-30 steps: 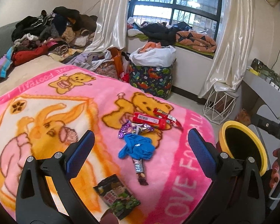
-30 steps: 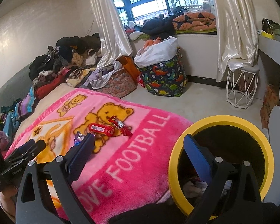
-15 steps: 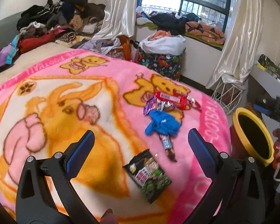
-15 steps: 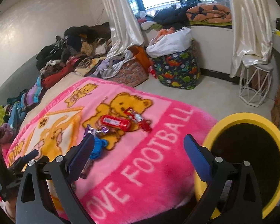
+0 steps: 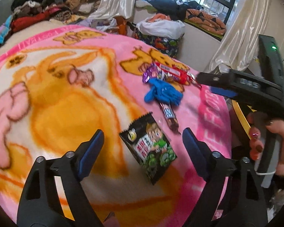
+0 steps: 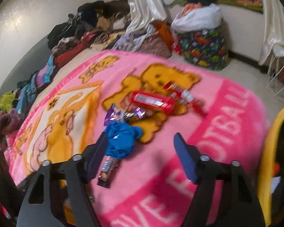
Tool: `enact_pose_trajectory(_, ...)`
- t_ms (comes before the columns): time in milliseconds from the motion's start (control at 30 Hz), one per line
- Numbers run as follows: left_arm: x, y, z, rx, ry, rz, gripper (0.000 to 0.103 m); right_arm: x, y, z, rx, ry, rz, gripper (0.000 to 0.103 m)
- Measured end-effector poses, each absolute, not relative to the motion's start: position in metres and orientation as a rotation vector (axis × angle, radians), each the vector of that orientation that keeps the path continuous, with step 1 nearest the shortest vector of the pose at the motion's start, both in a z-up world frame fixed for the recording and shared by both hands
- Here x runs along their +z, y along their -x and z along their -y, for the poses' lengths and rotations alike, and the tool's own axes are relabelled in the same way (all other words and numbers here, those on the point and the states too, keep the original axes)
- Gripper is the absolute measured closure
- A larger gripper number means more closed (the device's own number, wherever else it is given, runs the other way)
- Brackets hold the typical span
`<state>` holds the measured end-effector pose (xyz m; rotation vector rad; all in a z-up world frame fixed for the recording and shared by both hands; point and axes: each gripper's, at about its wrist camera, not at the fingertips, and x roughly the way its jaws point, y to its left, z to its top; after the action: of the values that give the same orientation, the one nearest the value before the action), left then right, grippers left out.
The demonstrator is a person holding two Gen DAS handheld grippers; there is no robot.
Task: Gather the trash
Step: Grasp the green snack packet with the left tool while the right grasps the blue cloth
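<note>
Left gripper hovers above the pink blanket; its jaws are closing, still apart, with nothing pressed between the pads. The dark snack packet lies flat on the blanket directly between and just beyond its fingertips. Further on lie a brown candy wrapper, a crumpled blue wrapper, a purple wrapper and a red wrapper, clustered and touching. Right gripper, held in a hand, is likewise closing and empty; the blue wrapper sits just beside its left finger. The yellow-rimmed bin stands at the blanket's right edge.
</note>
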<state>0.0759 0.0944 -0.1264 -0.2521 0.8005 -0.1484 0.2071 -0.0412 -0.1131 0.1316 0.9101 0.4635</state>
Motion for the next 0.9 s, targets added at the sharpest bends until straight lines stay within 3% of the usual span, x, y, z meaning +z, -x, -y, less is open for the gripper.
enact_pose_trajectory(233, -0.139, -0.077, -0.096, -0.167, 0.307, -0.836, 0.042, -0.145, -0.223, 0.028, 0.507, -0.22, -1.016, 0.061)
enact_pose_trajectory(400, -0.143, -0.077, -0.094, -0.175, 0.305, -0.848, 0.052, -0.156, -0.223, 0.025, 0.565, -0.259, -1.048, 0.094)
enact_pose_trajectory(500, -0.144, -0.079, -0.09, -0.185, 0.299, -0.858, 0.061, -0.149, -0.213, 0.032, 0.562, -0.23, -1.019, 0.097)
enact_pose_trajectory(567, -0.144, -0.079, -0.09, -0.181, 0.29, -0.861, 0.077, -0.142, -0.206, 0.04, 0.544, -0.23, -0.995, 0.098)
enact_pose_trajectory(667, -0.145, -0.081, -0.092, -0.185, 0.303, -0.871, 0.088, -0.131, -0.196, 0.051, 0.537, -0.233, -0.961, 0.098)
enact_pose_trajectory(900, -0.136, -0.079, -0.09, -0.198, 0.282, -0.859, 0.096, -0.108, -0.175, 0.064, 0.522, -0.173, -0.912, 0.098)
